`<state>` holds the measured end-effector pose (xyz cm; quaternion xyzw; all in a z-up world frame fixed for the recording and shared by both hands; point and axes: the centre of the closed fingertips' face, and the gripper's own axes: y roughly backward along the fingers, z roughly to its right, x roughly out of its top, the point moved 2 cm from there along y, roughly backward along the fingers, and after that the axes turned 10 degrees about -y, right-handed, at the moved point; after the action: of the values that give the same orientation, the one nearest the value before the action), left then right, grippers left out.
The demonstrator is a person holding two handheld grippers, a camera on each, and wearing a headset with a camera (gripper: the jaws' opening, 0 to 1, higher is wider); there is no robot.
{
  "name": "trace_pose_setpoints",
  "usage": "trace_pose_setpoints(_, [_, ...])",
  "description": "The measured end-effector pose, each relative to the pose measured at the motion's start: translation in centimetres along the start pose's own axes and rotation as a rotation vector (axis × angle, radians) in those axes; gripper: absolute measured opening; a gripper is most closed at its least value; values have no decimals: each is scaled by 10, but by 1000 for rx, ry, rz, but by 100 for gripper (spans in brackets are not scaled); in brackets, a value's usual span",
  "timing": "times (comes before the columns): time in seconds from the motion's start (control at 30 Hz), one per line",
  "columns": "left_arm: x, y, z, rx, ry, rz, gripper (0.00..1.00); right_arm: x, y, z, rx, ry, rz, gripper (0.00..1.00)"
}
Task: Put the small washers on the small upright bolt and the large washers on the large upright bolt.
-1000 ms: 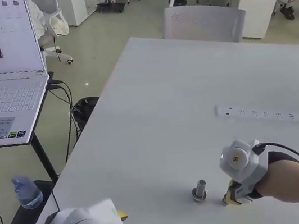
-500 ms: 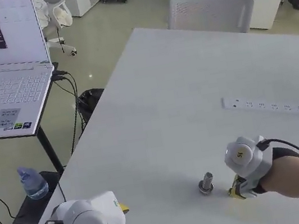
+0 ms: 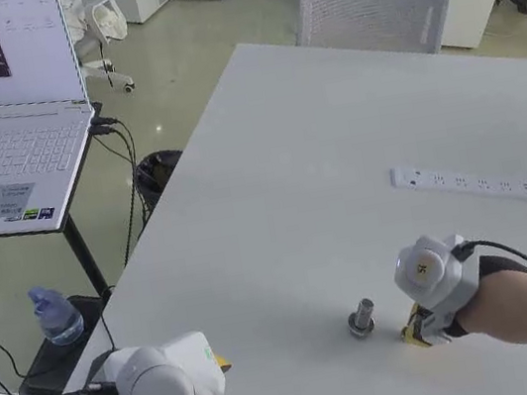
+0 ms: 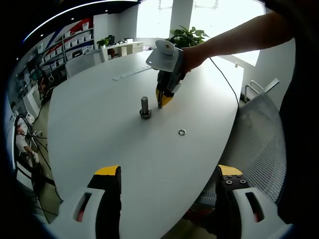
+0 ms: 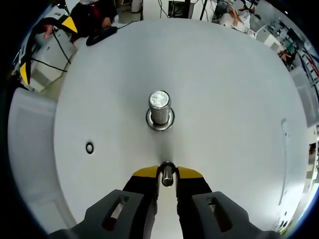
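Here's the right claw (image 5: 167, 172) pinched tight on the small bolt (image 5: 167, 176), tips down at the table (image 5: 224, 89); the large bolt (image 5: 160, 107) stands upright just ahead of them, a washer (image 5: 89, 148) off to its left. The left claw (image 4: 168, 172) hangs wide apart, that washer (image 4: 182, 132) lying ahead of it

Large bolt (image 5: 160, 110) and small bolt (image 5: 167, 177) are silver, table (image 5: 229, 94) white, right gripper (image 5: 167, 173) yellow-tipped.
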<state>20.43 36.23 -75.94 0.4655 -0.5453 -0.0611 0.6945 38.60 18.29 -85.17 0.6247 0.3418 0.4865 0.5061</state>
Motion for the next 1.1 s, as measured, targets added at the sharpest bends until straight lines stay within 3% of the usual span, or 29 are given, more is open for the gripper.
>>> trace_pose_setpoints(0.37, [7,-1,-4,18,2,31,84,0,0,-1,4,0,5,17])
trace_pose_setpoints(0.47, [13,0,-7,34,18,69,91,1,-1,0,2,9,15,23])
trace_pose_setpoints(0.8, [15,-4,-3,13,-5,76,99,0,9,-2,16,7,32,32])
trace_pose_setpoints(1.1, [11,-8,0,-6,-28,39,100,7,24,-8,14,0,75,33])
